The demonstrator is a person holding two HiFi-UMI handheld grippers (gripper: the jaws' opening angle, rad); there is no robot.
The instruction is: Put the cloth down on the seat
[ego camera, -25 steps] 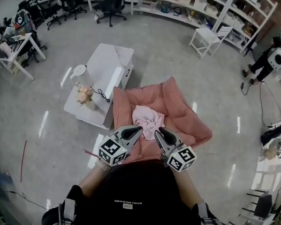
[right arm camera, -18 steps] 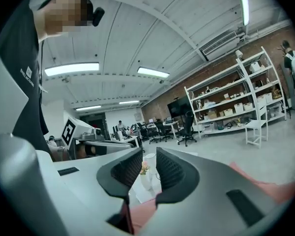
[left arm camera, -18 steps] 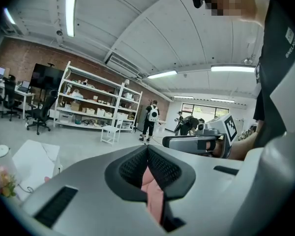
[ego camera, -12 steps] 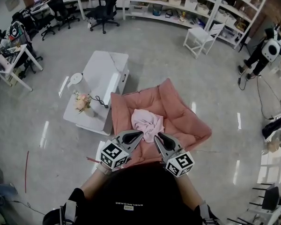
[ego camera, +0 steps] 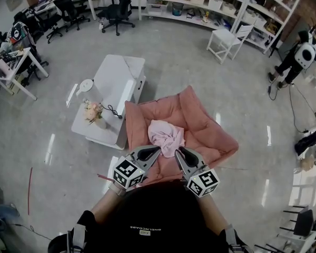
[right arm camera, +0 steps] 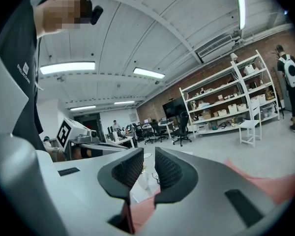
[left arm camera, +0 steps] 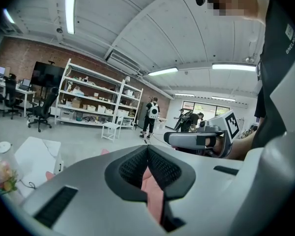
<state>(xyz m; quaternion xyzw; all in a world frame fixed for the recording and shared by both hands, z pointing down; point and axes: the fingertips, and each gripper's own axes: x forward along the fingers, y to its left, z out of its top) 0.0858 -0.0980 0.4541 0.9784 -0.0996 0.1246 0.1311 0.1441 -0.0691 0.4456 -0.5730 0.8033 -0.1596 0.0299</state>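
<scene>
A crumpled pale pink cloth point(ego camera: 167, 136) lies in the middle of the salmon-pink cushioned seat point(ego camera: 205, 125), free of both grippers. My left gripper point(ego camera: 158, 149) and right gripper point(ego camera: 178, 151) hover side by side over the seat's near edge, tips pointing at the cloth and just short of it. In the left gripper view the left gripper point(left arm camera: 147, 149) has its jaws together with nothing held; pink fabric shows below them. In the right gripper view the right gripper point(right arm camera: 148, 163) is shut and holds nothing, with only a thin slit between its pads.
A low white table point(ego camera: 121, 78) stands left of the seat, with a flower vase point(ego camera: 95, 112) and a cable on it. A white chair point(ego camera: 231, 38), long shelves point(ego camera: 210, 4), office chairs point(ego camera: 118, 9) and a person point(ego camera: 300, 62) are further off on the grey floor.
The cloth lies on the seat in the same place throughout. Both grippers stay at the seat's near edge with hardly any shift; the head view has tipped a little.
</scene>
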